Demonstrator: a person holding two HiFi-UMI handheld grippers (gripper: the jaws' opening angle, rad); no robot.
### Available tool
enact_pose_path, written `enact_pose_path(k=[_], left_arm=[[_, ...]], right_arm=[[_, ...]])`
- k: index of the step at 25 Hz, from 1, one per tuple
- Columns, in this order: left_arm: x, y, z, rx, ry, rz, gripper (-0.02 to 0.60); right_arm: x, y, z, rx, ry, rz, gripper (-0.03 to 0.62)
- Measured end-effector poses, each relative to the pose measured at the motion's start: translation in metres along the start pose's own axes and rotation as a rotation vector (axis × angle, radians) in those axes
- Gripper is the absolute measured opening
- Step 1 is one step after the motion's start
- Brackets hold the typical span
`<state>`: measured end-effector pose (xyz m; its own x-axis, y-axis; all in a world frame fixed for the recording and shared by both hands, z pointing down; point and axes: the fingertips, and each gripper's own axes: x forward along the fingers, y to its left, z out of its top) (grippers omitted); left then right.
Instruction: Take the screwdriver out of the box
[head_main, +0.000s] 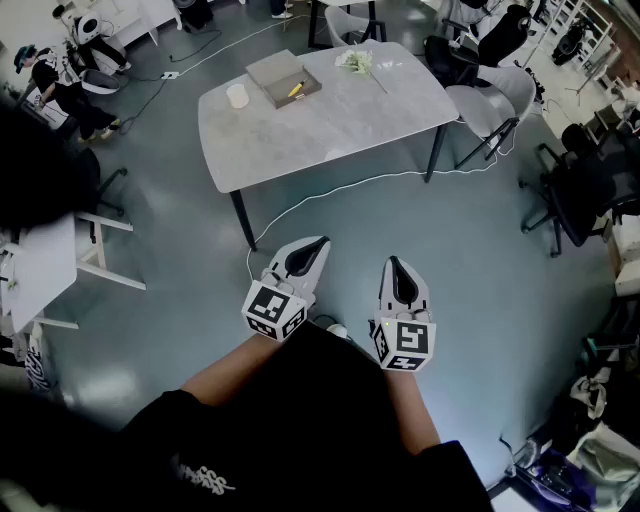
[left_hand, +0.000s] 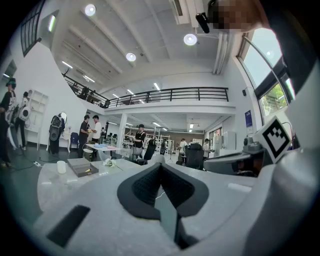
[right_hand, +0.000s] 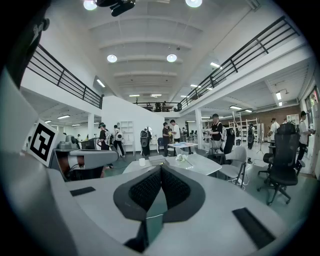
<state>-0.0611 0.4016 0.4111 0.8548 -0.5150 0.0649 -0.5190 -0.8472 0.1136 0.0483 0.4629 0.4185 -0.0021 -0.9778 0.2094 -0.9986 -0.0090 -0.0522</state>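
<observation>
Where marbled tabletop (head_main: 335, 125) spreads, a flat box (head_main: 280, 75) lies.

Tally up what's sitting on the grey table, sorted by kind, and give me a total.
box: 1
yellow screwdriver, lying in the box: 1
white cup: 1
white-and-green bunch, apparently flowers: 1
Total: 4
</observation>
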Motion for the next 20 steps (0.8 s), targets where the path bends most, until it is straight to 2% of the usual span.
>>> enact_pose_path(k=[6,13,20], left_arm=[[-0.001,0.001,-0.017,-0.003,0.046,0.010,0.015],[0.014,0.018,-0.018,0.006,0.047,0.030,0.015],[0.065,0.056,-0.020,-0.023,0.040,0.018,0.015]], right_arm=[[0.002,-0.015,-0.005,0.105,-0.028,-0.010,0.012],[0.020,-0.037,-0.005,0.098,-0.003,-0.056,0.014],[0.070,-0.045,-0.010,0.090,0.046,-0.016,0.014]])
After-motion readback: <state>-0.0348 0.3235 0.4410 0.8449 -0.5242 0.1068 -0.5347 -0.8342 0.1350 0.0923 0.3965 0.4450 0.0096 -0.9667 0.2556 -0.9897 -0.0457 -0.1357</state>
